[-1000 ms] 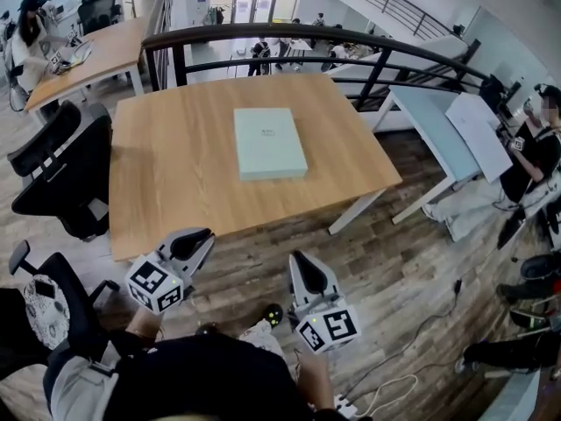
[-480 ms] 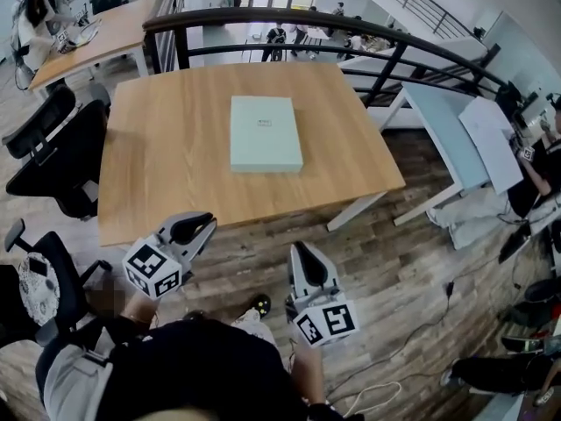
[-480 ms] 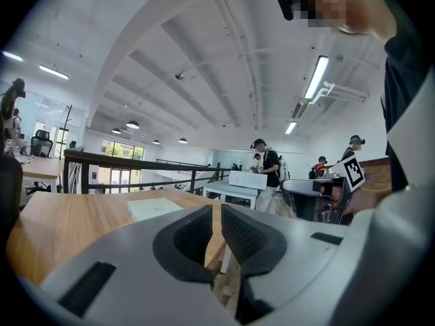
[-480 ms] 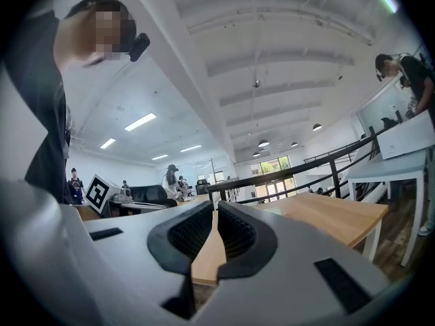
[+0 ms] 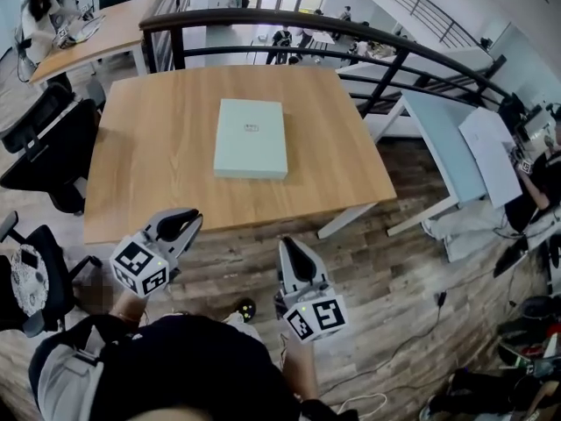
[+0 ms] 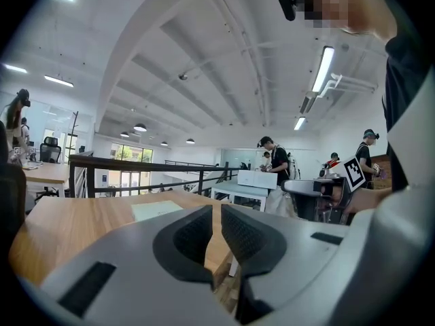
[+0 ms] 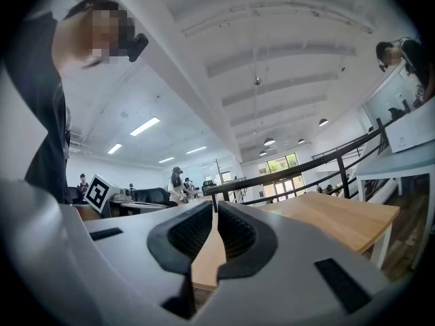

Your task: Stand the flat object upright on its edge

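- The flat box [image 5: 251, 139], pale green, lies on its wide face near the middle of the wooden table [image 5: 149, 182]. It is at 12 o'clock from you, and its long sides run from 12 to 6 o'clock.
- Nothing touches the box. Bare table top lies on all four sides of it, with broad strips at its 9 and 3 o'clock.
- Your left gripper [image 5: 188, 223] shows just at the near edge of the table, at 7 o'clock from the box. Its fingers are pressed together, with nothing between them.
- Your right gripper [image 5: 288, 249] is at 6 o'clock from the box, on your side of the near edge and above the plank floor [image 5: 386, 261]. Its fingers are also closed on each other and hold nothing.
- Both grippers are well apart from the box; the front strip of the table lies between them and it.
- A black railing [image 5: 263, 20] runs close behind the far edge, at 12 o'clock.
- Black office chairs [image 5: 44, 147] stand near the table's 9 o'clock side.
- At 3 o'clock a white desk [image 5: 438, 130] stands apart from the table, with open floor between them.
- A thin cable [image 5: 412, 323] lies on the floor at 4 o'clock from you.
- The box lid has one small dark mark in its middle, too small to read.
- The left cube [image 5: 138, 267] and the right cube [image 5: 314, 317] carry black and white square patterns, with no words on them.
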Tool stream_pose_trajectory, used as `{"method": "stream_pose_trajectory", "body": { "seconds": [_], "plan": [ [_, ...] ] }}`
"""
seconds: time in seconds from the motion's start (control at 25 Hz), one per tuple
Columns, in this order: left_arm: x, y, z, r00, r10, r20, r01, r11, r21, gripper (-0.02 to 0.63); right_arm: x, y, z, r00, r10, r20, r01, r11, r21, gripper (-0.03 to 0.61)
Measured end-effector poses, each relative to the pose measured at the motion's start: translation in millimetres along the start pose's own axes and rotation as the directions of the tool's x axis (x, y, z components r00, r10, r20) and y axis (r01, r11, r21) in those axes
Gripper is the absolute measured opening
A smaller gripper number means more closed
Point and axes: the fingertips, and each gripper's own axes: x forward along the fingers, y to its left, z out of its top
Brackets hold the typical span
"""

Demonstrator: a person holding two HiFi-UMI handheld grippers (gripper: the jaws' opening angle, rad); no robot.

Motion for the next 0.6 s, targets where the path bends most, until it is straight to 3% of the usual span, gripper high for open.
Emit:
{"method": "stream_pose_trajectory", "body": {
  "seconds": [0.32,0.6],
  "plan": [
    [37.9,-23.1,15.0,1.000,-0.002,0.023,0.002,1.000,-0.016,0.049,-2.5,-34.4,11.4,1.000,0.027,0.003,-0.027,1.000,0.013,0.034],
    [43.6,-15.0,8.6,0.998,0.070,-0.008,-0.070,0.997,-0.036,0.049,12.4,-56.0,8.1,0.997,0.073,0.000,-0.073,0.997,0.039,0.034]
  ]
}}
